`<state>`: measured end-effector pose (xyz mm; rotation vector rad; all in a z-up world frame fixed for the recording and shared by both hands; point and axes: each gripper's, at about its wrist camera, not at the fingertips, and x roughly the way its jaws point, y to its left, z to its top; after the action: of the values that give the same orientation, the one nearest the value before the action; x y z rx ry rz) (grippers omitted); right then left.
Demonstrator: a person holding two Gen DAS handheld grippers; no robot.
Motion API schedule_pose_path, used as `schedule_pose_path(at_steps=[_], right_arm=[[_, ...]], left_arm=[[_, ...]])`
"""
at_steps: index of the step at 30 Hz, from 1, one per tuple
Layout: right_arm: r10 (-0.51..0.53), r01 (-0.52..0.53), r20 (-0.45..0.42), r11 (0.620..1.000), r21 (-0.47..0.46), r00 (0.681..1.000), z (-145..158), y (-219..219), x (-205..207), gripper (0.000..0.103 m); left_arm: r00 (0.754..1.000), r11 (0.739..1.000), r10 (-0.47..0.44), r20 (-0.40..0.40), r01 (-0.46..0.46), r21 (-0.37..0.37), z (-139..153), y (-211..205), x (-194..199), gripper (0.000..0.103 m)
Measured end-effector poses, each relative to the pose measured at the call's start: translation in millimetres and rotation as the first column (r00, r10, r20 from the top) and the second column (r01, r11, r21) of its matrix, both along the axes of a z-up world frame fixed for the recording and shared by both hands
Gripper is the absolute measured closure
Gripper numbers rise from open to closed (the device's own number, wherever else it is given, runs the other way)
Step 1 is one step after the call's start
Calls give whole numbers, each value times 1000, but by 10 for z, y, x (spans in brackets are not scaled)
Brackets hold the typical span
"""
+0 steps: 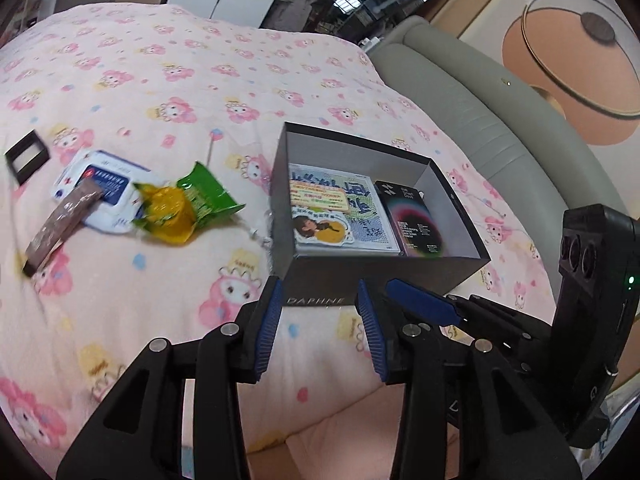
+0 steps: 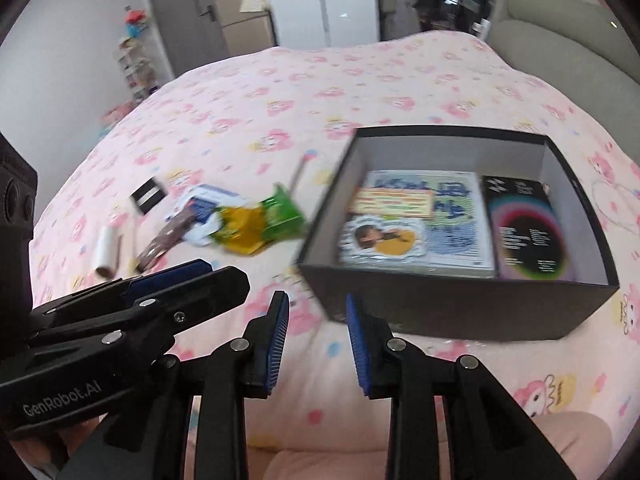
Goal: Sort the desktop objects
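Meanwhile, the left gripper [image 1: 318, 320] and right gripper [image 2: 318, 338] hover empty, jaws parted, near the box [image 1: 316, 280]. Next, probably grip the green packet [image 1: 208, 196] by a flat edge.

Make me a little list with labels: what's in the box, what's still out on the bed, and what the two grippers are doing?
surface: pink cartoon-print blanket
box: open dark box
in box: illustrated book, black packet
outside box: green-yellow snack wrapper, white-blue pack, brown strip, black frame, paper roll
left gripper: open, empty
right gripper: open, empty
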<state>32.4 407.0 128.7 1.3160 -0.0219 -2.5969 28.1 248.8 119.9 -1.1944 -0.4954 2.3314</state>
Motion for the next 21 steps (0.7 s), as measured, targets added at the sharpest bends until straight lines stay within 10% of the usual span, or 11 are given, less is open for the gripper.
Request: schedule_pose_path(at_steps=[21], right_arm=[[43,-49,-87,997,-60,995,299,-419,-89,77]], left_arm=[[990,988,134,38,-130,-78,399,-525,-254,63]])
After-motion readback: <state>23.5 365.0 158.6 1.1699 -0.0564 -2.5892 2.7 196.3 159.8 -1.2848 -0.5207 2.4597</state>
